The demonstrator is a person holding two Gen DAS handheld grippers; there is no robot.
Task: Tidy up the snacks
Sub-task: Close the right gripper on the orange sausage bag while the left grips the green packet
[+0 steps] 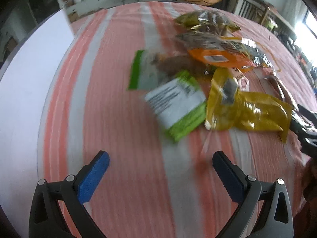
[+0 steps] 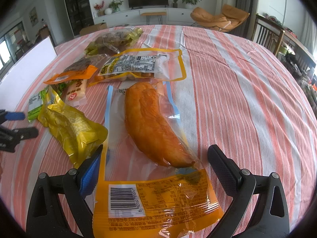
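Note:
Several snack packets lie on a striped tablecloth point(image 2: 237, 91). In the right wrist view a long clear packet holding an orange meat piece point(image 2: 154, 129) lies flat between the spread fingers of my right gripper point(image 2: 156, 148), which is open. A yellow packet point(image 2: 73, 127) sits just left of it, and a yellow-bordered packet point(image 2: 138, 65) lies beyond. My left gripper point(image 1: 160, 166) is open above bare cloth, short of a green-and-white packet point(image 1: 178, 103) and the yellow packet point(image 1: 243, 109). An orange packet point(image 1: 216, 57) and a gold bag of brown snacks point(image 1: 206, 19) lie farther back.
A white board point(image 1: 23, 91) covers the table's left side. A clear bag with a green strip point(image 1: 146, 71) lies left of the pile. Wooden chairs point(image 2: 273, 33) stand past the right edge. Bare cloth stretches to the right of the meat packet.

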